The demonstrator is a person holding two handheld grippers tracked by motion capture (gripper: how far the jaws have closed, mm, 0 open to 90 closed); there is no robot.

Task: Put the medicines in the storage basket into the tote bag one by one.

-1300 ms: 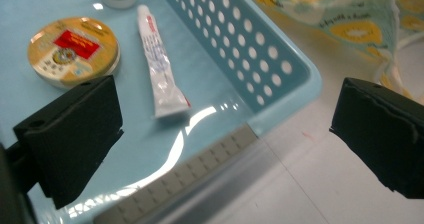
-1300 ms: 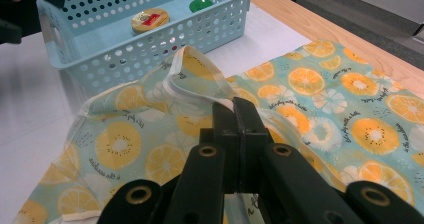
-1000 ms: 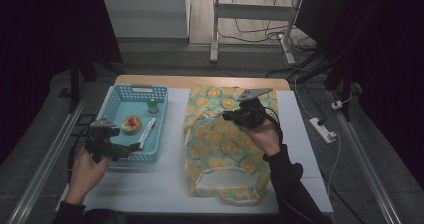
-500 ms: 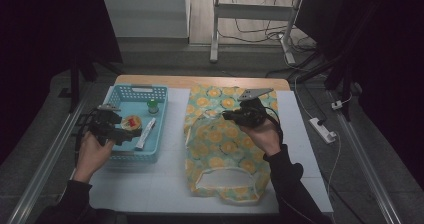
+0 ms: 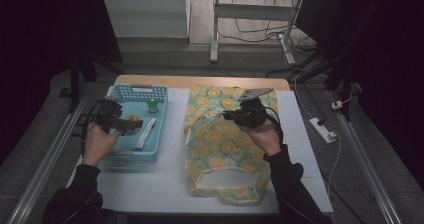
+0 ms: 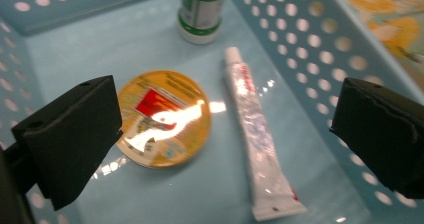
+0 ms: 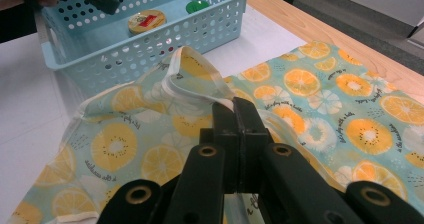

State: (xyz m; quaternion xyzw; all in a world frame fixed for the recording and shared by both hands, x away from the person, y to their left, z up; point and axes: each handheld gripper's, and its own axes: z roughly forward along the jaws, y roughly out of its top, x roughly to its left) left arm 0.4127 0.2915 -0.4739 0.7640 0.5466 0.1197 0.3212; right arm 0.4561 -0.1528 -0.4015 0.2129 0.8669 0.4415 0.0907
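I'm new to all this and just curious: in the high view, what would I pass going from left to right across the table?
Left gripper → round tin → tube → basket wall → orange-print bag → right gripper → power strip.

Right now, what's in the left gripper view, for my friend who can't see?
An open black claw hovers inside a blue basket above a round yellow tin and a white tube. A green-lidded bottle stands behind them.
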